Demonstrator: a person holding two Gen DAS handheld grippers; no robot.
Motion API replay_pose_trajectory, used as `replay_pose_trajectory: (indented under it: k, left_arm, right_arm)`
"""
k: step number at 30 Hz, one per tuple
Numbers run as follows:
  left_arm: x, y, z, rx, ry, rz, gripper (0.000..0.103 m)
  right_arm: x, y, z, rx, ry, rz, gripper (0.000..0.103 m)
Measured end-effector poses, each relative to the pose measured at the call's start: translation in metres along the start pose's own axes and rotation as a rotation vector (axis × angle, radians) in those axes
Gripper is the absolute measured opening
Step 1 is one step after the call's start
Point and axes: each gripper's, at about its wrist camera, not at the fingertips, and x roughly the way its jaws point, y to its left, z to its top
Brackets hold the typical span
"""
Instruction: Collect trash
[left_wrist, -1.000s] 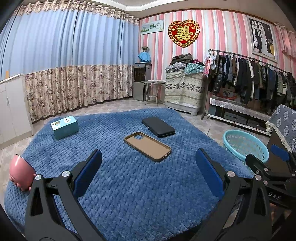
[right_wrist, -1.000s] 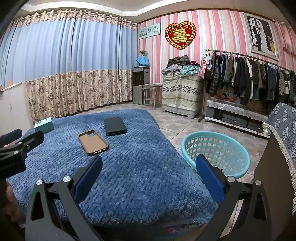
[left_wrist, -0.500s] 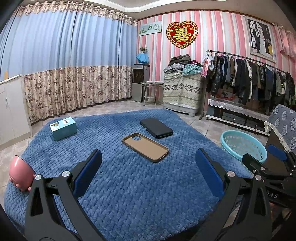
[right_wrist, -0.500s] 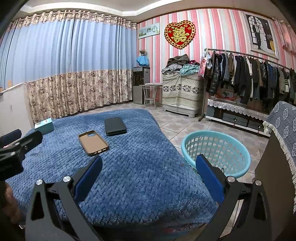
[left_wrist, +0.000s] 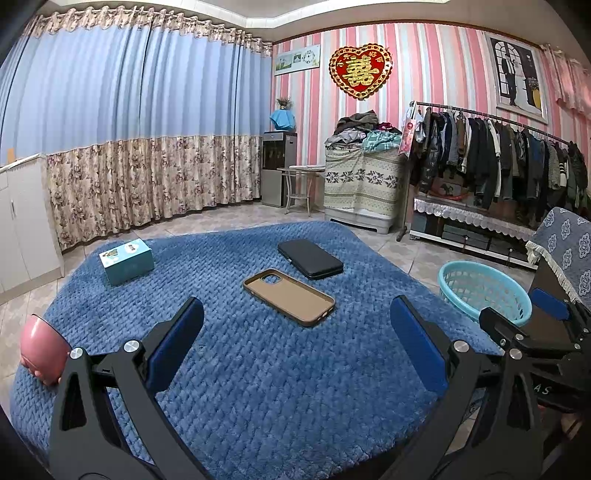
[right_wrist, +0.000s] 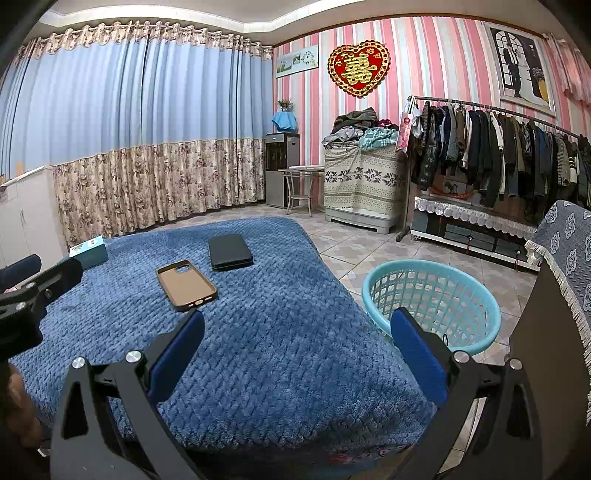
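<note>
- The left tool (left_wrist: 295, 332) was held with its jaws spread wide and nothing between them, low over the near part of the blue blanket (left_wrist: 258, 387), presumably so that a flat item could be approached
- The right tool (right_wrist: 297, 338) was likewise carried wide and empty, at the right edge of the blanket
- The tan phone case (left_wrist: 289, 296) was laid open side up near the middle, apart from both tools; the black wallet (left_wrist: 310, 258) was just beyond it, not touching
- The teal box (left_wrist: 126, 261) was set at the far left
- The turquoise basket (right_wrist: 432, 299) was stood on the floor just right of the blanket, likely to receive the trash
- A pink cup (left_wrist: 42, 354) was seen at the near left edge
</note>
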Motion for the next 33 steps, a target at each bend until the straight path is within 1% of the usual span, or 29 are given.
replay_pose_trajectory:
  k: [33]
  left_arm:
    - [0.0017, 0.0002, -0.0024, 0.002, 0.001, -0.004, 0.098]
  right_arm:
    - [-0.0004, -0.0001, 0.0002, 0.005, -0.002, 0.001, 0.099]
